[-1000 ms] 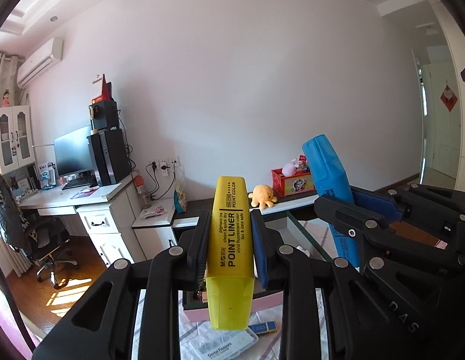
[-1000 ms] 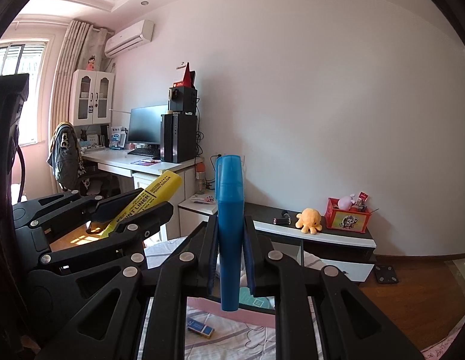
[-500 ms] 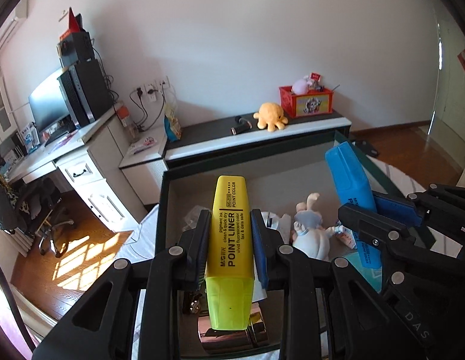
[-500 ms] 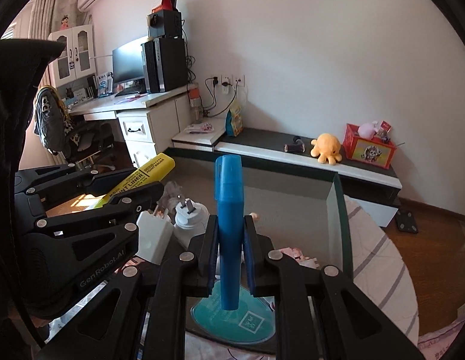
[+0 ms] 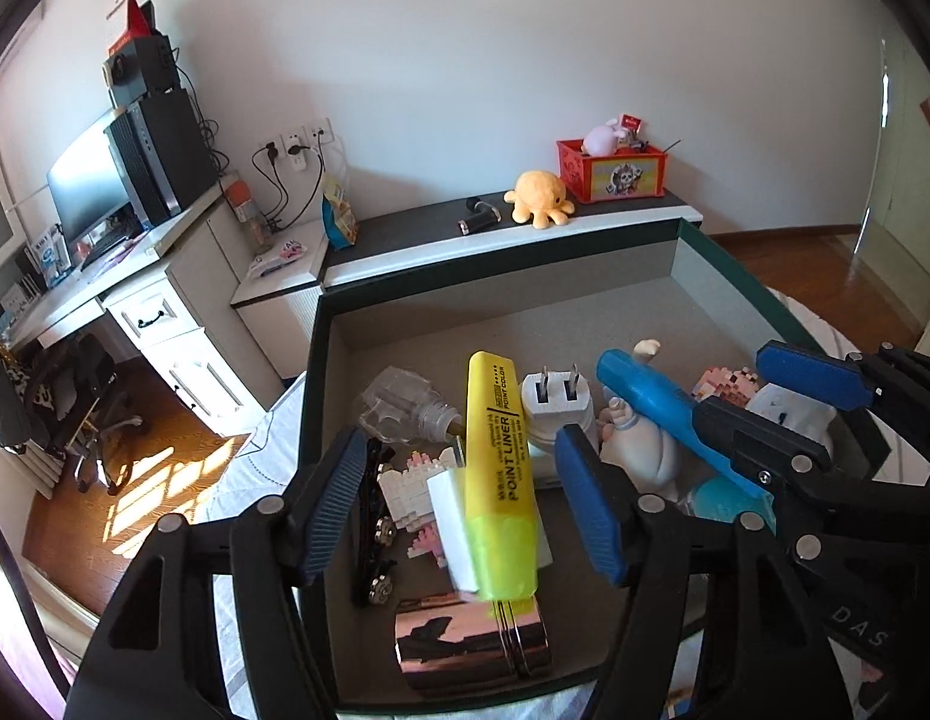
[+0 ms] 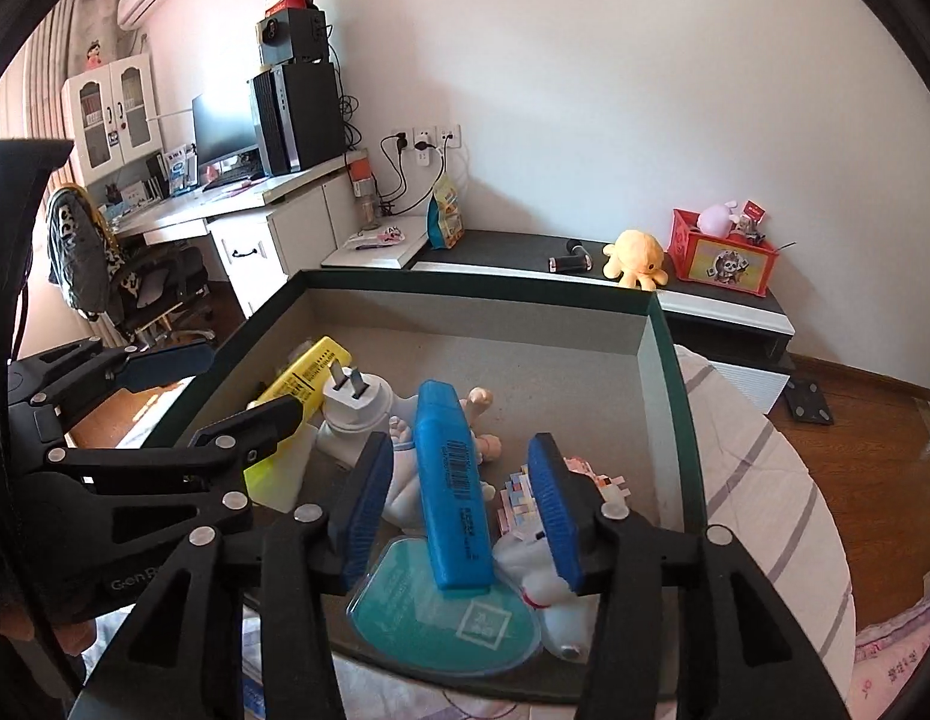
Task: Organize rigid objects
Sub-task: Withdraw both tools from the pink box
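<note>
A yellow highlighter (image 5: pixel 502 468) lies loose in the dark green box (image 5: pixel 735 288), on top of other items. My left gripper (image 5: pixel 459 507) is open, its blue pads either side of the highlighter and apart from it. A blue highlighter (image 6: pixel 456 489) rests in the same box (image 6: pixel 663 372) on a teal pouch (image 6: pixel 441 624) and white toys. My right gripper (image 6: pixel 456 507) is open around it, pads not touching. The blue highlighter (image 5: pixel 663 405) and the yellow highlighter (image 6: pixel 297 390) also show in the opposite wrist views.
The box also holds a white plug adapter (image 5: pixel 552 402), a clear bottle (image 5: pixel 405 408), white block toys (image 5: pixel 414 492), a shiny copper roll (image 5: pixel 471 648), black clips (image 5: pixel 372 528) and a white figurine (image 5: pixel 639 456). The box sits on a white cloth (image 6: pixel 765 516). A low shelf (image 5: pixel 525 234) stands behind.
Both grippers have tilted down over the box and opened. The yellow and blue highlighters have left the jaws and now lie in the box.
</note>
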A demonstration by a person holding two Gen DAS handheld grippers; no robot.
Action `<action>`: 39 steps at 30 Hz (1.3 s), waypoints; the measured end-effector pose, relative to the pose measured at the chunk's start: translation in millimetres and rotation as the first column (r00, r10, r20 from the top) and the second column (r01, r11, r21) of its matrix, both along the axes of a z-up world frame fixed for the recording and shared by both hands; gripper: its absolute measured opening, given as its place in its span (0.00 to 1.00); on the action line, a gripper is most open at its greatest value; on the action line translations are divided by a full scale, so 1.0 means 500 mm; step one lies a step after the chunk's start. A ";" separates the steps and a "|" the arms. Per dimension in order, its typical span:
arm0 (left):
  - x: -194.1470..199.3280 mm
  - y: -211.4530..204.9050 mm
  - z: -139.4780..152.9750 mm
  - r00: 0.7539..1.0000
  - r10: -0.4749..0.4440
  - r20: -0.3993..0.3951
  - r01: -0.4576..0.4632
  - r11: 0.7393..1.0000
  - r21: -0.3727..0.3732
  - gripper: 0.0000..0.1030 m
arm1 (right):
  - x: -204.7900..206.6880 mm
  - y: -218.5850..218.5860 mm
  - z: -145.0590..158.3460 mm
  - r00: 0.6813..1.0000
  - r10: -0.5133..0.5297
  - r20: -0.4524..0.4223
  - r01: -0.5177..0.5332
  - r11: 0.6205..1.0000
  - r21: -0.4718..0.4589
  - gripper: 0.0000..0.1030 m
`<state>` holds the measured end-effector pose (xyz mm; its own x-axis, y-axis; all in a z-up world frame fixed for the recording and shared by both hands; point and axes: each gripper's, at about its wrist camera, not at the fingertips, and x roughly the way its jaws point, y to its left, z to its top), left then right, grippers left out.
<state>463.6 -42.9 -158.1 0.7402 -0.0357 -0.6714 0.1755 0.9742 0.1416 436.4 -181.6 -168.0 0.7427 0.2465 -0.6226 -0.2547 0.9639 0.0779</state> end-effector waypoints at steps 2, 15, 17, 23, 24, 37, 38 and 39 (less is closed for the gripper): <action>-0.035 0.012 0.027 0.999 0.003 0.035 -0.002 1.000 -0.018 0.76 | -0.027 -0.005 0.022 1.000 -0.020 0.022 0.019 1.000 0.009 0.64; -0.378 0.079 0.187 0.949 0.084 0.305 -0.040 0.988 -0.147 1.00 | -0.339 -0.001 0.182 0.967 -0.053 0.250 0.042 0.998 0.047 1.00; -0.431 0.081 0.201 0.937 0.098 0.335 -0.049 0.987 -0.152 1.00 | -0.388 0.003 0.203 0.957 -0.061 0.285 0.050 0.998 0.044 1.00; -0.570 0.082 0.231 0.899 0.128 0.419 -0.075 0.987 -0.139 1.00 | -0.520 0.004 0.242 0.928 -0.089 0.361 0.086 0.996 0.026 1.00; -0.589 0.084 0.235 0.895 0.131 0.426 -0.076 0.987 -0.144 1.00 | -0.538 0.004 0.246 0.924 -0.095 0.369 0.091 0.995 0.028 1.00; -0.725 0.076 0.272 0.848 0.133 0.512 -0.062 0.986 -0.154 1.00 | -0.670 -0.004 0.279 0.893 -0.122 0.432 0.114 0.992 0.045 1.00; -0.730 0.070 0.272 0.846 0.133 0.516 -0.062 0.986 -0.152 1.00 | -0.673 -0.004 0.279 0.892 -0.123 0.435 0.115 0.992 0.045 1.00; -0.730 0.068 0.273 0.846 0.133 0.517 -0.063 0.987 -0.150 1.00 | -0.675 -0.004 0.279 0.891 -0.124 0.438 0.116 0.992 0.045 1.00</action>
<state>98.4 -8.7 -21.6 0.9841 -0.0003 -0.1776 0.0118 0.9979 0.0638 98.8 -183.4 -28.4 0.9638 0.1463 -0.2227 -0.1496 0.9887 0.0019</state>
